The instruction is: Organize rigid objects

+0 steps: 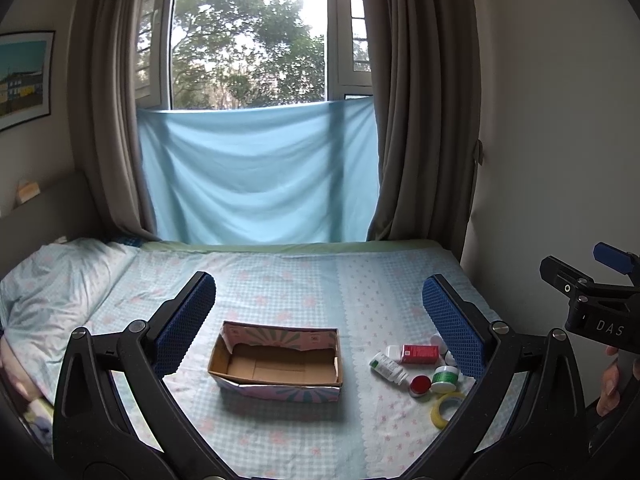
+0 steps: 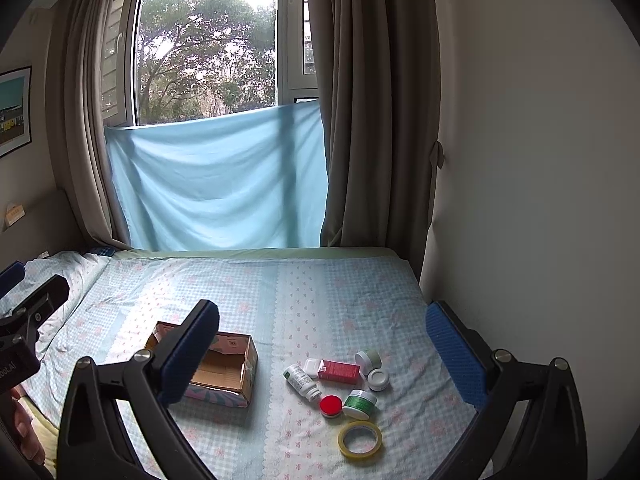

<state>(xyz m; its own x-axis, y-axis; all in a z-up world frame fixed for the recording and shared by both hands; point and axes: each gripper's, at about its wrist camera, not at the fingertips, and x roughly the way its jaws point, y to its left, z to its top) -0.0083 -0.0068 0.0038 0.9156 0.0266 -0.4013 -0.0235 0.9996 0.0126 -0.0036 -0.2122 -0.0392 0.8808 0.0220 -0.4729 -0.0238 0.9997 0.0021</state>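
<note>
Where the right wrist view takes in the whole cluster, nearest lies a yellow tape roll [image 2: 359, 439], then a red-lidded tin [image 2: 331, 405] and a green-labelled jar [image 2: 359, 403], then a white bottle [image 2: 302, 382] on its side, a red carton [image 2: 339, 371] and two more small jars behind; the left wrist view hides part of these behind its own finger. That view alone shows the cardboard box [image 1: 276, 360] whole, open-topped and empty on the checked bedsheet [image 1: 304, 292], left of the cluster. Both the left gripper [image 1: 316, 322] and right gripper [image 2: 322, 356] hover above the bed, jaws spread wide, gripping nothing. Beyond hang a blue cloth [image 2: 218, 184] and curtains.
</note>
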